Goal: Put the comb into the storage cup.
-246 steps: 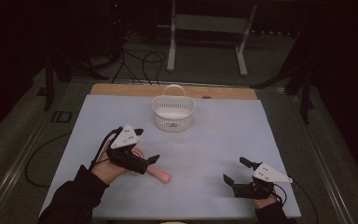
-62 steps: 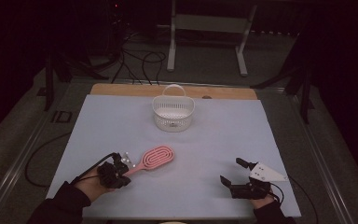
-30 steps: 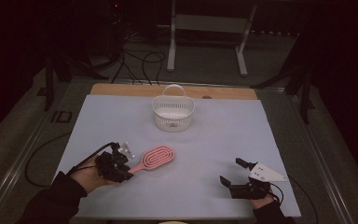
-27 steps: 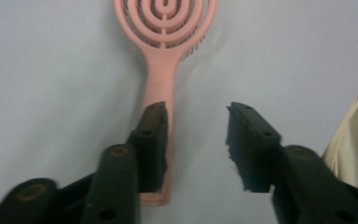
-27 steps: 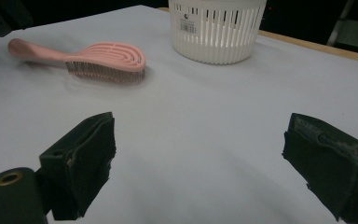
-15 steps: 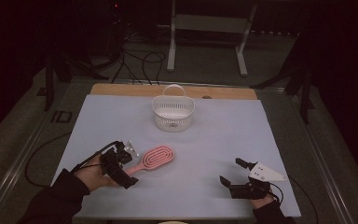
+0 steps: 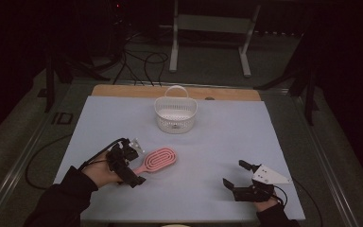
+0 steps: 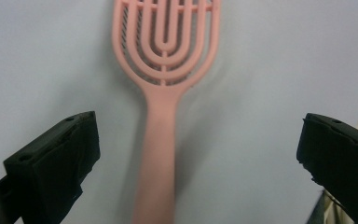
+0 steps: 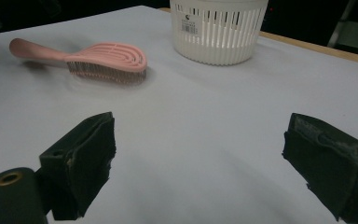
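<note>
Lying flat on the tabletop (image 7: 217,142), short of the white basket (image 7: 176,115), the pink hairbrush (image 7: 157,160) is sitting between the left tool's (image 7: 133,163) released, just-opened jaws; careless withdrawing risks nudging its handle askew.

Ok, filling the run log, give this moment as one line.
left tool: just opened, clear of pink brush handle | brush: flat on table | right tool: open, empty

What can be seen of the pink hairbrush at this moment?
The pink hairbrush looks like moulded plastic: an oval, vented head of nested loops on a straight handle. It lies flat on the pale sheet, bristles down, nearer than the white basket. Its handle runs between the left gripper's open fingers, which stand clear of it.
</note>
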`<state>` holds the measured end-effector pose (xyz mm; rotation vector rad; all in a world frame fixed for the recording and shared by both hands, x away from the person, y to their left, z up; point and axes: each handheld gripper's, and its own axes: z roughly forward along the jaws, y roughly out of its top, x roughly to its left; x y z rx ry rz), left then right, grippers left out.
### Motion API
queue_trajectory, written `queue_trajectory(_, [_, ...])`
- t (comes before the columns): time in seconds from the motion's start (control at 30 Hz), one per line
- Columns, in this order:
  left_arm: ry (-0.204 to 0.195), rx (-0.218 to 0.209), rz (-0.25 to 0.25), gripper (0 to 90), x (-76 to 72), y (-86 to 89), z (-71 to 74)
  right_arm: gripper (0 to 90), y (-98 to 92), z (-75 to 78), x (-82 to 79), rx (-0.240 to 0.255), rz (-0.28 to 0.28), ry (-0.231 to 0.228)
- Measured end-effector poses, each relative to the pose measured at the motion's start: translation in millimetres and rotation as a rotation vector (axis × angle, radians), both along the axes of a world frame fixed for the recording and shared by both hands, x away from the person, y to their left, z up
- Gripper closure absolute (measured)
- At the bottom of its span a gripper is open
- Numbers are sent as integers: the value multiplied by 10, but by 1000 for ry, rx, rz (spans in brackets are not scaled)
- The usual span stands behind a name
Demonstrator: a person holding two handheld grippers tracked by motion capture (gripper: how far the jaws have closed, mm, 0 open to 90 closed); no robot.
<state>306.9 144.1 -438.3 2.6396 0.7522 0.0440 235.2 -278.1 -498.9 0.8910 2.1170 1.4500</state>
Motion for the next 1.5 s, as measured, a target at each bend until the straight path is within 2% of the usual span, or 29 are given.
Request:
queue_trajectory(0.1, [4, 10, -8, 1, 35, -19, -27, 89, -1, 3, 0, 0, 0, -3])
queue_trajectory(0.33, [26, 4, 5, 2, 123, 2, -83, 89, -2, 10, -3, -1, 4, -8])
queue_trajectory(0.47, [46, -6, -8, 21, 165, 22, -142, 89, 0, 5, -1, -4, 3, -5])
queue_trajectory(0.87, [61, 41, -12, 22, 232, -17, -286, 89, 1, 4, 0, -7, 4, -4])
queue_trajectory(1.03, [59, 71, -16, 119, 263, -42, -319, 89, 4, 5, -2, -7, 5, -2])
queue_trajectory(1.3, [71, 95, -31, 177, 287, -64, -376, 89, 3, 6, -1, -7, 5, -3])
queue_trajectory(1.5, [75, 119, -37, 303, 294, -103, -400, 90, 1, 5, 1, -4, 5, -3])
